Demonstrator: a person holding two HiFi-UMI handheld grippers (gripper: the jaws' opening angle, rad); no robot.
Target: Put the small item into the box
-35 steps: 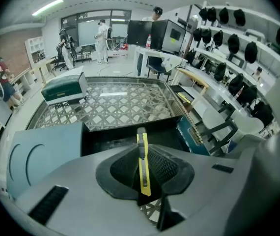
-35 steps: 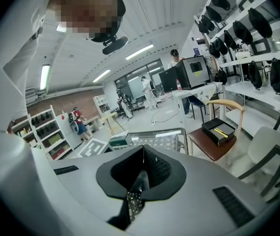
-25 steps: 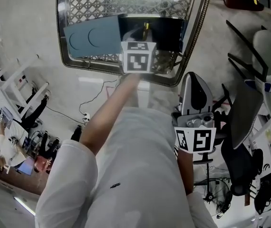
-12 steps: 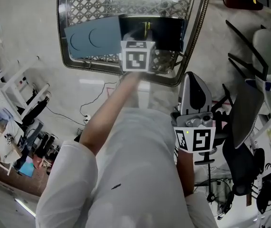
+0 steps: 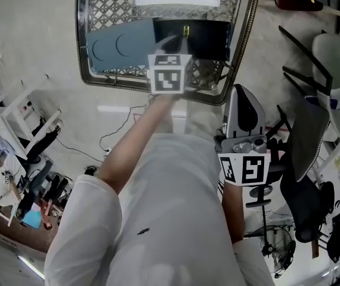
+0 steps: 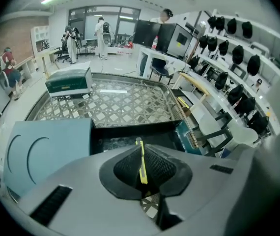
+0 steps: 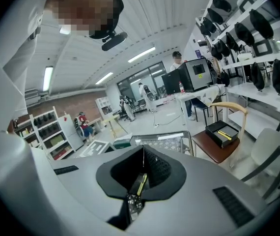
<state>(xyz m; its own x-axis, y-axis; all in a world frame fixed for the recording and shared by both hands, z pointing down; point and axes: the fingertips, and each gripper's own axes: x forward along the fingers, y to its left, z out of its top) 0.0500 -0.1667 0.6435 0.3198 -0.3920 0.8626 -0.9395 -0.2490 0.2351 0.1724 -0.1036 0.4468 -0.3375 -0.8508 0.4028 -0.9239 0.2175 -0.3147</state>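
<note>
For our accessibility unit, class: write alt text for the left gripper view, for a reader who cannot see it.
The left tool is shut on a thin yellow strip, held over an open black box. A blue-grey lid lies beside the box on its left, both on a lattice-patterned table.

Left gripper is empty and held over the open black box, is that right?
Not quite. The left gripper is not empty: the left gripper view shows it shut on a thin yellow strip. It is held over the open black box, as you say.
</note>
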